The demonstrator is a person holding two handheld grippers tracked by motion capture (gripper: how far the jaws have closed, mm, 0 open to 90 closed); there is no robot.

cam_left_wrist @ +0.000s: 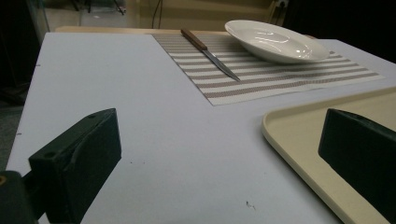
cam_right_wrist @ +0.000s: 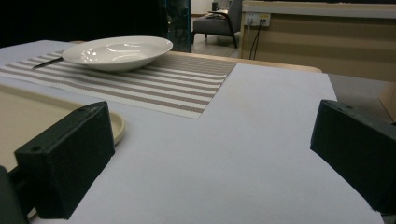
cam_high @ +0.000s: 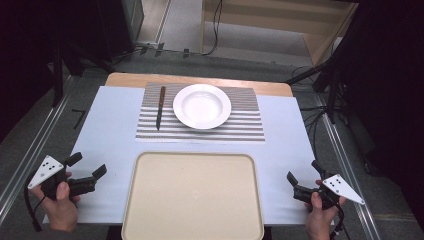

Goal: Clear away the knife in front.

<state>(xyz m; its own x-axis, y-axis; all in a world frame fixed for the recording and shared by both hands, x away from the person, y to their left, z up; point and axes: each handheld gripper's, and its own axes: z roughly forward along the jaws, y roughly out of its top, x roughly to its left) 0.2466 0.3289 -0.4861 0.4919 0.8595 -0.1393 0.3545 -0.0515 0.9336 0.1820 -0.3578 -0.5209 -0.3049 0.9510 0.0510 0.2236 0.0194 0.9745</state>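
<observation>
I hold the left gripper (cam_high: 90,167) and the right gripper (cam_high: 302,175) low at the table's near corners, jaws spread wide and empty on both, each flanking the beige tray (cam_high: 150,210), presumably a resting stance with the middle kept free. The tray lies bare nearest me, likely waiting to receive things. Beyond it the striped placemat (cam_high: 245,127) carries the white plate (cam_high: 202,106) and, just beside it on the left, the knife (cam_high: 160,107), apart from the plate. The tray's near edge is cut off, and past the table the dark room is hard to read.
</observation>
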